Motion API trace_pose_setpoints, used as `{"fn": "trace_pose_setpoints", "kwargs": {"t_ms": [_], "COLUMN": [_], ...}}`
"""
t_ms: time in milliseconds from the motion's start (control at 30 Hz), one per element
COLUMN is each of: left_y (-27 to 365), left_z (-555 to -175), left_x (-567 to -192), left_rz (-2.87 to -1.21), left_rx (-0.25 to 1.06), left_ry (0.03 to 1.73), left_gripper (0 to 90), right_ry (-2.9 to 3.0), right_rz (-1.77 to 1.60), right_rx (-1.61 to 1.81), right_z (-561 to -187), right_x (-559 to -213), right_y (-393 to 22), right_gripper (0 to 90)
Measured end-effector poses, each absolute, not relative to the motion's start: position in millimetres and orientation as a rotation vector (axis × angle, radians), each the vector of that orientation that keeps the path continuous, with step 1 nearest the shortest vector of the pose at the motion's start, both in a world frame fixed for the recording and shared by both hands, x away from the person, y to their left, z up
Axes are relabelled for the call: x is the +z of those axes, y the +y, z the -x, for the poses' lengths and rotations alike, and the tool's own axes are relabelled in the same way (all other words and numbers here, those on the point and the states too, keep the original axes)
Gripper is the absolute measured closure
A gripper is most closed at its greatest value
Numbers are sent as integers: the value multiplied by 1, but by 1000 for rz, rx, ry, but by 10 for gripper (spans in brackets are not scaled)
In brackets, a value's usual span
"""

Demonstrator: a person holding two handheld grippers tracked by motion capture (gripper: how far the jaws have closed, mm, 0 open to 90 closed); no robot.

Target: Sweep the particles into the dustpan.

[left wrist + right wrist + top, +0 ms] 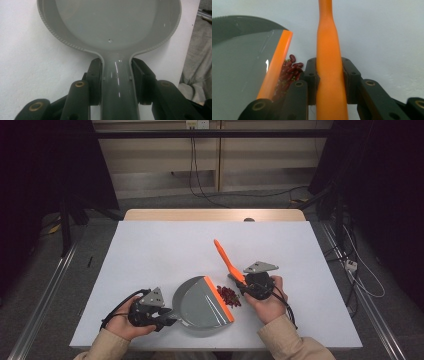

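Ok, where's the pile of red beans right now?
In the high view the red beans lie on the white table, near its front edge and right of centre, against the dustpan's orange lip and just left of the right gripper.

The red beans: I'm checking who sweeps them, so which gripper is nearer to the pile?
Right. The right gripper, shut on the orange brush handle, sits just beside the red beans. The left gripper holds the grey dustpan handle, across the pan from them.

Overhead forward-down camera on table (150, 250); two close tool-mounted cameras, both sharing the dustpan (202, 302)
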State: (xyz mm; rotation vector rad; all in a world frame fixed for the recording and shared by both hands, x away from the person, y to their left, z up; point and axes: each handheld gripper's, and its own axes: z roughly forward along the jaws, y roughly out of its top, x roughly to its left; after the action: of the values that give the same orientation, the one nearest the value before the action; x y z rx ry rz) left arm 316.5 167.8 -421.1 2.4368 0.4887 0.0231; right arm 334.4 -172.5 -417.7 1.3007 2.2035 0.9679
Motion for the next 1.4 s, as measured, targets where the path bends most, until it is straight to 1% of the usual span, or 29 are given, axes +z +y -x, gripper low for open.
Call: {"fn": "trace_pose_setpoints", "kwargs": {"t_ms": [800,933,1000,1400], "left_y": [161,160,160,158], "left_z": [-318,-317,-318,-318], "left_x": [-421,-421,-421,-421], "left_rz": [-2443,-2420,-2434,-2418], "left_rx": [-12,-20,-16,-29], "left_ry": [499,522,505,533], "left_gripper": [628,627,628,628], "right_ry": [2189,2176,2174,2170], "right_rz": [-1321,-1340,-1346,-1350], "right_rx": [1048,1070,1077,1114], "right_z": [-324,-323,-323,-320], "right_x": [-420,-421,-421,-422], "right_y": [-140,-138,-136,-123], "right_gripper": [704,703,702,699]}}
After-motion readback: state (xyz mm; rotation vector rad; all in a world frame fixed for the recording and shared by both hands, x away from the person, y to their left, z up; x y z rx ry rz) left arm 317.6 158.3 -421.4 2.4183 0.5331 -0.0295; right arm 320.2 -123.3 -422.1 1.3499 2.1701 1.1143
